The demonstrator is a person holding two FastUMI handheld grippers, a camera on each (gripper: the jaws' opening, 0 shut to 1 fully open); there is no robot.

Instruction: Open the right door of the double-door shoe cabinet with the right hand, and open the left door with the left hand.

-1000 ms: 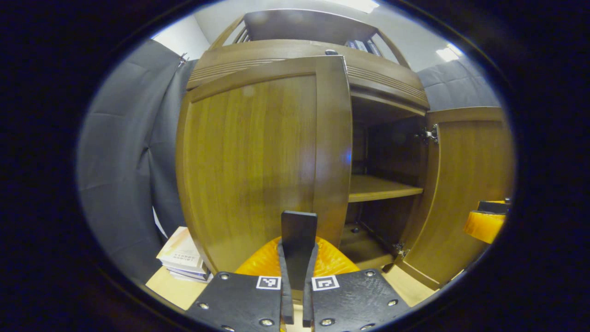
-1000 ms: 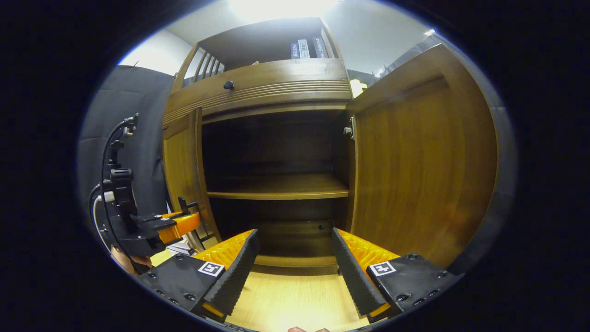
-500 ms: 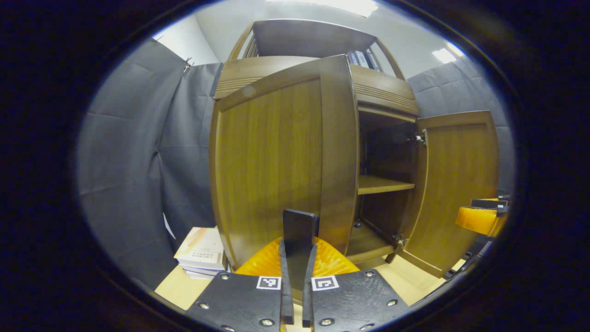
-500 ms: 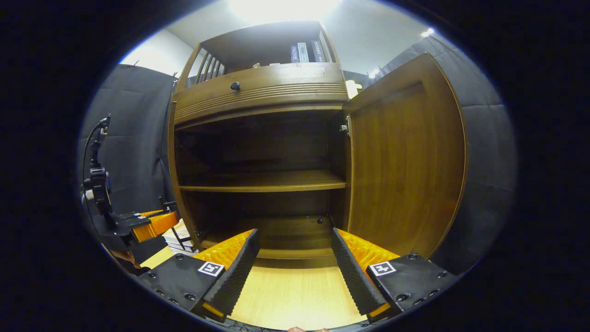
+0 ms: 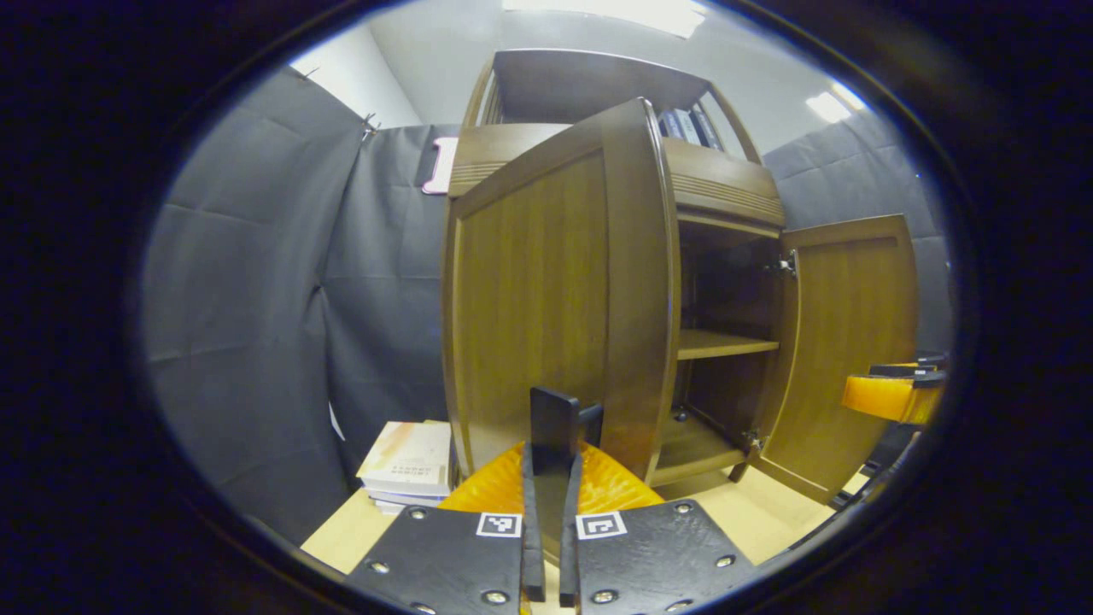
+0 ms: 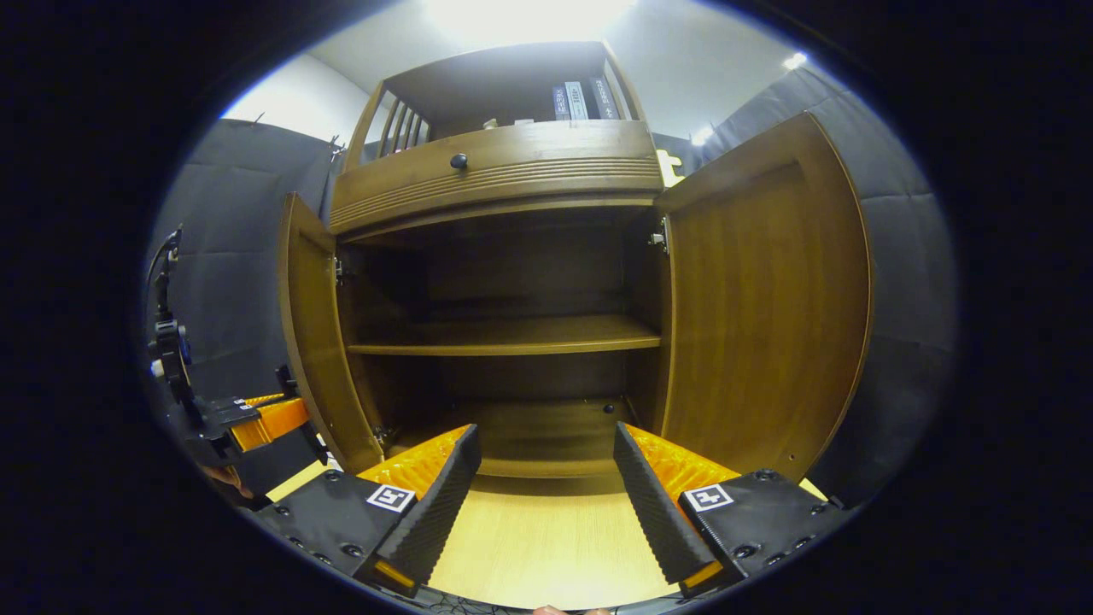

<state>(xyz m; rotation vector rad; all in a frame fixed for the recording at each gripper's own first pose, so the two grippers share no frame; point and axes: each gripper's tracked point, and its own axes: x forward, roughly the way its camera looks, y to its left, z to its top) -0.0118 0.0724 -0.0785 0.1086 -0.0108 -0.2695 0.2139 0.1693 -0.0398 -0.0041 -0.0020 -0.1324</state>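
Swinging the left door (image 5: 546, 290) wider by its dark handle (image 5: 553, 420), on which the left tool (image 5: 547, 478) is clenched, risks slipping off or knocking the books (image 5: 408, 457), while the released right tool (image 6: 543, 478) idles before the open right door (image 6: 760, 299).

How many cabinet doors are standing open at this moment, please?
2. The left door is swung out at the cabinet's left side, and the right door is swung wide at its right side. No other doors can be seen below the drawer.
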